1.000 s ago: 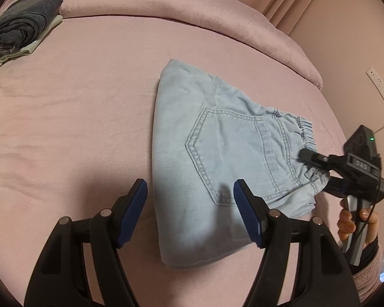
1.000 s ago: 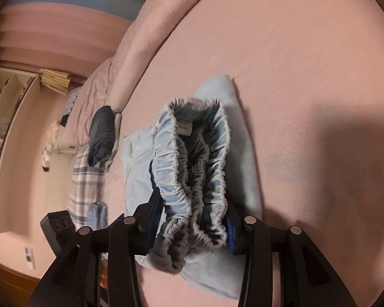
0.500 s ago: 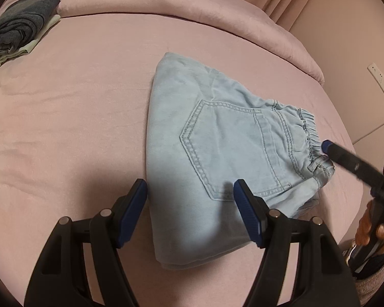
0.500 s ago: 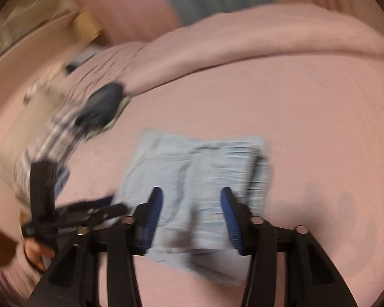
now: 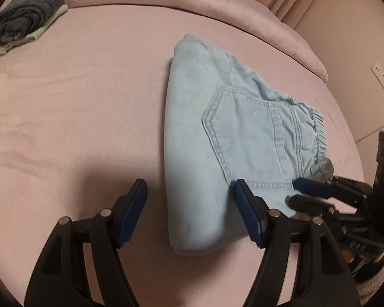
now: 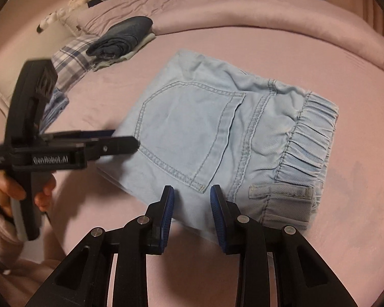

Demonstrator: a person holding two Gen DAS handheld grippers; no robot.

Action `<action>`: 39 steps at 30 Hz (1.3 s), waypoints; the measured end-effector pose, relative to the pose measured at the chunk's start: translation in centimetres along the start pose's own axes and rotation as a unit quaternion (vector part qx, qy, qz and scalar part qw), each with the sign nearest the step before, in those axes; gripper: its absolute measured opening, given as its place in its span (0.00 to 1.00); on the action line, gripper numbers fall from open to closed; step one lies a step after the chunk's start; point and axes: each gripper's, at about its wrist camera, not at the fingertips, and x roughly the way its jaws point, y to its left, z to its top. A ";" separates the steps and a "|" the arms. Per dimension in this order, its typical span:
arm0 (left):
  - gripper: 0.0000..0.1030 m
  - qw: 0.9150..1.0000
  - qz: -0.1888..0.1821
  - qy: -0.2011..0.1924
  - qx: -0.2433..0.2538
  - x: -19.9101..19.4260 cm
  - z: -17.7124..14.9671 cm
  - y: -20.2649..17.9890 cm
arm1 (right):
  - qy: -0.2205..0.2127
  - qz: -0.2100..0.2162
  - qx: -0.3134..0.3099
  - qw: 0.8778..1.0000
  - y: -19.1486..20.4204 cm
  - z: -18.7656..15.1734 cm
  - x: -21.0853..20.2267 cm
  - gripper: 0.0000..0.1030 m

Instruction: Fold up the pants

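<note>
Right gripper (image 6: 190,192): jaws narrow and closing, nothing between them, poised over the near edge of the pants (image 6: 217,128). Left gripper (image 5: 189,199): jaws wide, empty, straddling the bundle's near-left edge. Pants lying mid-bed (image 5: 89,115) as a compact folded packet, back pocket up. Looks essentially folded; perhaps only a final tidy or a move toward the stacked clothes (image 6: 123,38) at 11 o'clock left. Long axis, in the right view: fold at 10 o'clock, waistband at 4.
</note>
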 end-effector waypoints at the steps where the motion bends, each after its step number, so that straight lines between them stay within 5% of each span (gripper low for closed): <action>1: 0.68 1.000 -0.007 0.001 -0.004 0.0 -0.3 0.2 | 0.004 0.004 0.001 1.000 -0.2 0.2 -0.2 0.32; 6: 0.66 0.999 -0.032 -0.008 -0.029 -0.4 -1.3 1.0 | -0.022 0.067 0.057 0.996 -2.1 2.6 -1.5 0.32; 13: 0.60 0.998 -0.042 -0.014 -0.037 -0.9 -1.8 1.4 | -0.042 -0.002 0.069 0.997 -4.7 6.9 -0.4 0.34; 18: 0.56 0.998 -0.047 -0.015 -0.037 -1.0 -2.1 1.7 | 0.013 0.020 0.061 0.998 -4.9 9.5 3.1 0.34; 20: 0.55 0.999 -0.039 -0.017 -0.026 -1.0 -2.3 1.3 | 0.029 -0.017 0.060 0.998 -5.3 9.9 4.3 0.28; 22: 0.55 0.999 -0.033 -0.019 -0.016 -1.1 -2.5 1.1 | 0.025 -0.041 0.090 0.995 -7.2 10.8 4.8 0.01; 23: 0.55 0.999 -0.034 -0.019 -0.016 -1.1 -2.6 1.1 | 0.023 -0.053 0.107 0.993 -8.3 11.2 5.0 0.00; 28: 0.55 0.998 -0.051 -0.019 -0.020 -1.3 -2.9 2.2 | 0.008 -0.067 0.132 0.989 -9.1 11.6 4.1 0.00; 31: 0.55 0.998 -0.058 -0.018 -0.024 -1.4 -3.0 2.5 | 0.002 -0.029 0.116 0.993 -7.6 11.6 3.2 0.01; 35: 0.51 0.997 -0.069 -0.019 -0.036 -1.8 -3.4 2.9 | 0.084 -0.025 0.080 0.993 -6.3 10.2 5.9 0.06; 38: 0.45 0.996 -0.079 -0.017 -0.042 -2.2 -3.8 3.1 | 0.089 -0.024 0.101 0.991 -6.8 10.5 6.2 0.09; 39: 0.43 0.995 -0.085 -0.014 -0.046 -2.3 -4.0 3.2 | 0.083 -0.023 0.103 0.991 -6.4 11.1 5.8 0.20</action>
